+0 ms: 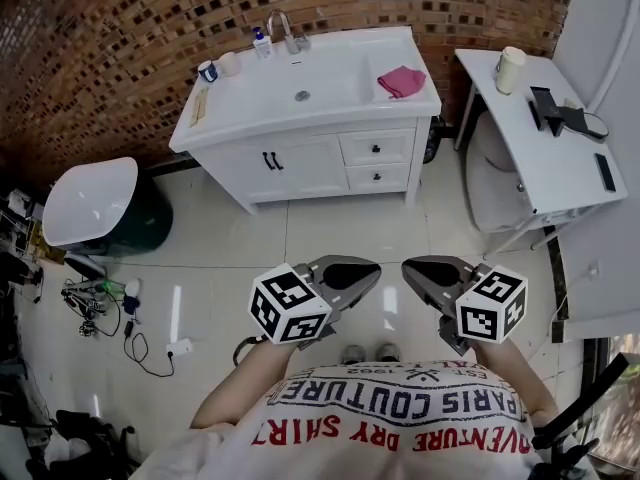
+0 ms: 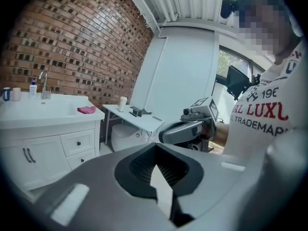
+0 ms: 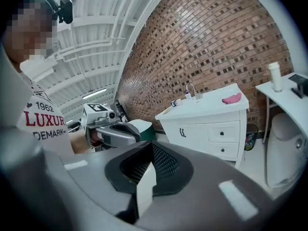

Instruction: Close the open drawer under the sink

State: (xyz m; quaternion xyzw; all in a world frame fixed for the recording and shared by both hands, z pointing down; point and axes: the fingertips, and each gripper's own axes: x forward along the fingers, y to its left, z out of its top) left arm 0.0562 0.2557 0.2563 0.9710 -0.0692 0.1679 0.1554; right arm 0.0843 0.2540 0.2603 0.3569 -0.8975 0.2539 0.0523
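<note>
The white sink cabinet (image 1: 300,163) stands against the brick wall, well ahead of me. Its two drawers (image 1: 377,148) sit at the right, under the basin; in the right gripper view the drawers (image 3: 223,134) look about flush, and I cannot tell whether one stands out. My left gripper (image 1: 372,271) and right gripper (image 1: 408,268) hover close to my chest, tips nearly facing, far from the cabinet. The left gripper (image 2: 156,170) is shut on nothing. The right gripper (image 3: 149,170) is shut on nothing too.
A pink cloth (image 1: 402,81), a faucet (image 1: 285,30) and a soap bottle (image 1: 262,43) rest on the sink top. A white side table (image 1: 560,158) with a cup (image 1: 510,68) stands to the right. A dark green tub (image 1: 100,208) and floor cables (image 1: 100,303) lie to the left.
</note>
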